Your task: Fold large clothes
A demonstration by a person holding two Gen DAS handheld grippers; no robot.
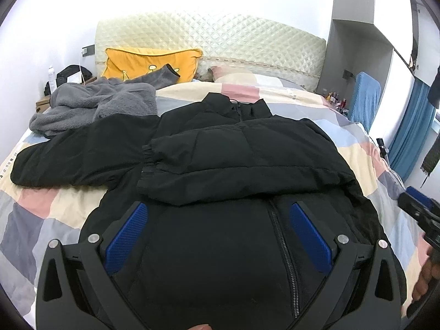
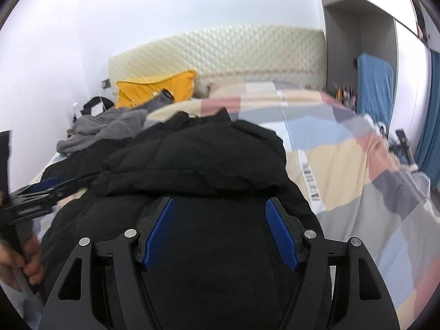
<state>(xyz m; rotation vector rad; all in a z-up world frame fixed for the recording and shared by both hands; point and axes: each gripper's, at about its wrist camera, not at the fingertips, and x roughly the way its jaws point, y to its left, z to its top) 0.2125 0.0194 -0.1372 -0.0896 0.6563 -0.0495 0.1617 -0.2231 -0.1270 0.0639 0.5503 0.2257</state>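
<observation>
I see some printed letters on the patchwork quilt [image 2: 310, 184] on the bed, but they are too blurry and small for me to read. I can read nothing else.

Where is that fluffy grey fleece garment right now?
In the left wrist view, the fluffy grey fleece garment lies crumpled at the far left of the patchwork-quilted bed, in front of the yellow cushion and touching the black puffer jacket's outstretched sleeve.

Home bedroom. A bed [image 1: 68, 200] with a patchwork pastel cover is seen across the frame, backed by a quilted cream headboard [image 1: 209, 38] at upper centre. A yellow pillow [image 1: 148, 62] is noted at upper left, a blue curtain [image 1: 409, 129] at right, and clothing is spread on the bed.
</observation>
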